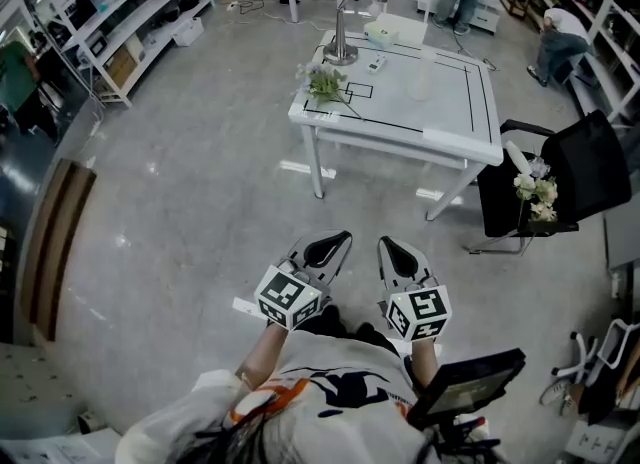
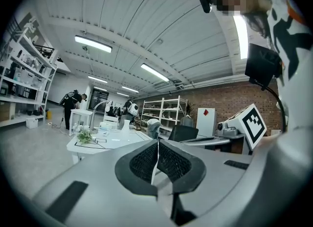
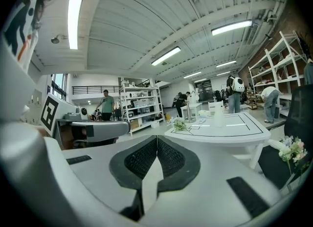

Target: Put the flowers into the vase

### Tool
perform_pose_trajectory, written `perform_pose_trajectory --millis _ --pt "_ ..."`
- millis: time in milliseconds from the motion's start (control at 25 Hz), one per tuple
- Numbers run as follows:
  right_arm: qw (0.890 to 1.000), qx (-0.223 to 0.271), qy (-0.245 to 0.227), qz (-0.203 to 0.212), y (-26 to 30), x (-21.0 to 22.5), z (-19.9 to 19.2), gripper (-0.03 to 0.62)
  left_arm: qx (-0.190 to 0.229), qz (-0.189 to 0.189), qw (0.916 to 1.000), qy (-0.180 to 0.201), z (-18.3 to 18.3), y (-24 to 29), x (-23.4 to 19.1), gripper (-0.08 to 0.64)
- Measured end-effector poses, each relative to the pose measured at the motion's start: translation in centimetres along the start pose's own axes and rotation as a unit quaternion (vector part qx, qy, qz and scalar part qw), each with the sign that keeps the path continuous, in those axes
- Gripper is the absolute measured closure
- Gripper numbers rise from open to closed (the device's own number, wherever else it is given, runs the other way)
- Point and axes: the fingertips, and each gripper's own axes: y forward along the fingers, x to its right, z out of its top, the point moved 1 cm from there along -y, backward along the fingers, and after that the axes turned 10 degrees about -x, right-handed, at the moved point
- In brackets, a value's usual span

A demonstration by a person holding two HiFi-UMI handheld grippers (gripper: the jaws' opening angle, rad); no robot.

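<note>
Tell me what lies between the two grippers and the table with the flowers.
Only grey floor, with short white strips near the legs of the table; the head view shows it.

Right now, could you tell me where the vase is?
Head view: the vase stands upright on the white table, right of the flower bunch and desk lamp there.

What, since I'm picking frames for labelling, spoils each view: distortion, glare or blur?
Head view: evenly lit, no harsh shadows, and a mild barrel bend along the edges of the white table. Left gripper view: strong fisheye with black corners, and the ceiling lights glare. Right gripper view: same fisheye, a ceiling strip light is blown out, and the table is in focus.
</note>
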Motion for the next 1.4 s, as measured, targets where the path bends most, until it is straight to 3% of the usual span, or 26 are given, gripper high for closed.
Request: perform_pose_trajectory --millis 480,880,1400 --pt "0.999 -0.001 0.031 -0.01 4.5 -0.8 0.6 0.577 -0.007 -0.027 0.9996 0.006 -0.2 0.1 -4.2 0.551" --pt "0.998 -0.02 0.053 -0.015 6.5 -1.3 0.3 0.577 -0.018 -0.036 0.999 -0.018 -1.0 0.3 -7.0 0.551" --pt "0.999 -0.015 0.052 -0.004 11.2 5.6 3.2 0.577 -0.013 -0.014 0.9995 -0.025 1.1 6.8 -11.4 0.551"
